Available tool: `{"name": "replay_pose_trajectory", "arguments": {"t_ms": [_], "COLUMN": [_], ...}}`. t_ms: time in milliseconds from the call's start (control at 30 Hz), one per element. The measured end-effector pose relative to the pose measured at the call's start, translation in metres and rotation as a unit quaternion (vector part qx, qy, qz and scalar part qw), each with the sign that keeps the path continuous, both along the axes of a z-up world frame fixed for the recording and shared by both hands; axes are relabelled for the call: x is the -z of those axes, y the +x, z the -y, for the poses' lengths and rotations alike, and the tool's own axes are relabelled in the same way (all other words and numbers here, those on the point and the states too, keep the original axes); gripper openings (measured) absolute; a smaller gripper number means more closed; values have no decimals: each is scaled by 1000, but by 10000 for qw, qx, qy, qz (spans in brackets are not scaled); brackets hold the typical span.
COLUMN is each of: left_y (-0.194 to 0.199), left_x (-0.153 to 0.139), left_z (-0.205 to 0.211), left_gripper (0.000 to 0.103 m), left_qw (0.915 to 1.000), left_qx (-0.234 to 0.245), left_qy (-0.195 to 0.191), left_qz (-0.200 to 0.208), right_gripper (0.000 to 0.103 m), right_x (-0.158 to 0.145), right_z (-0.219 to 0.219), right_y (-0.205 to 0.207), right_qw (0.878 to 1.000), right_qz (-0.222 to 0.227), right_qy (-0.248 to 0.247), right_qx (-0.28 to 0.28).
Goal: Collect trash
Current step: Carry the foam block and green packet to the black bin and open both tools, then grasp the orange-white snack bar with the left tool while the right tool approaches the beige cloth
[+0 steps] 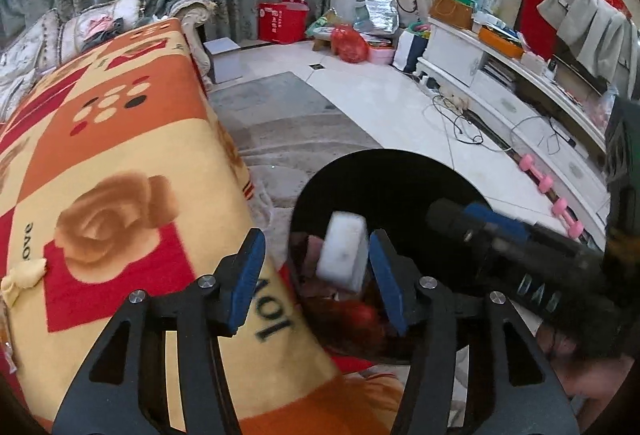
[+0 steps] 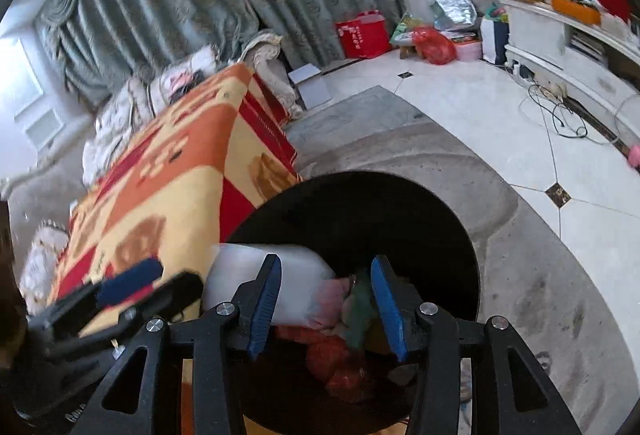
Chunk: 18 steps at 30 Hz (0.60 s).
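Observation:
A black round bin [image 1: 380, 161] [image 2: 360, 181] stands on the rug against the cloth-covered table [image 1: 120, 155] [image 2: 180, 163], with red, pink and green trash inside. My left gripper [image 1: 318, 277] hangs over it with jaws apart. A blurred white block [image 1: 344, 251] [image 2: 248, 275] is between its fingers, close to the right pad and clear of the left pad. My right gripper [image 2: 326, 299] [image 1: 444, 221] is over the bin from the other side, jaws apart, nothing pinched. A blurred green scrap [image 2: 360, 307] shows beside its right pad. The left gripper [image 2: 132, 285] appears blurred at the lower left of the right wrist view.
A crumpled yellowish scrap [image 1: 20, 277] lies on the table cloth at the left. Pink dumbbells [image 1: 560, 203], loose cables [image 1: 460, 115] and a white TV cabinet [image 1: 500, 75] line the tiled floor on the right. Red bags [image 1: 282, 21] and clutter sit by the curtains.

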<state>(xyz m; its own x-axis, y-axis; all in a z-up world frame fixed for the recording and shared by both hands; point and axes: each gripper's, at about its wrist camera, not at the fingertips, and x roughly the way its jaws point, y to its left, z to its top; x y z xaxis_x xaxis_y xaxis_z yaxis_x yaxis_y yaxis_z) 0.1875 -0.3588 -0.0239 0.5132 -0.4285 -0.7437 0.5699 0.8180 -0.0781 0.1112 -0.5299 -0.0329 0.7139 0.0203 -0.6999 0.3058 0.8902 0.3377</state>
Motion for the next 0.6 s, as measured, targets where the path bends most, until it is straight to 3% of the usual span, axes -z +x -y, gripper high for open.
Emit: {"name": "replay_pose_trajectory", "arguments": {"t_ms": [267,433,600], "left_y": [-11,-16,-16], "left_x": [-14,-16,-14], "left_z": [-84,-158,-248], "left_gripper": [53,53,53], "left_qw": [9981,9930,9799], "left_qx": [-586,-1145,-1958], "left_qy": [-70,58,85], "left_qz": [170,282,387], "right_gripper": [46,46,46], "right_x": [-22,-27,-18], "right_z": [-36,-97,-170], "right_y": [13,31,44], "right_qw": [9995,9969,9884], "right_qz": [256,293,133], "right_qy": [-173,-261,-287], "right_qx": [-43,-687,-1482]}}
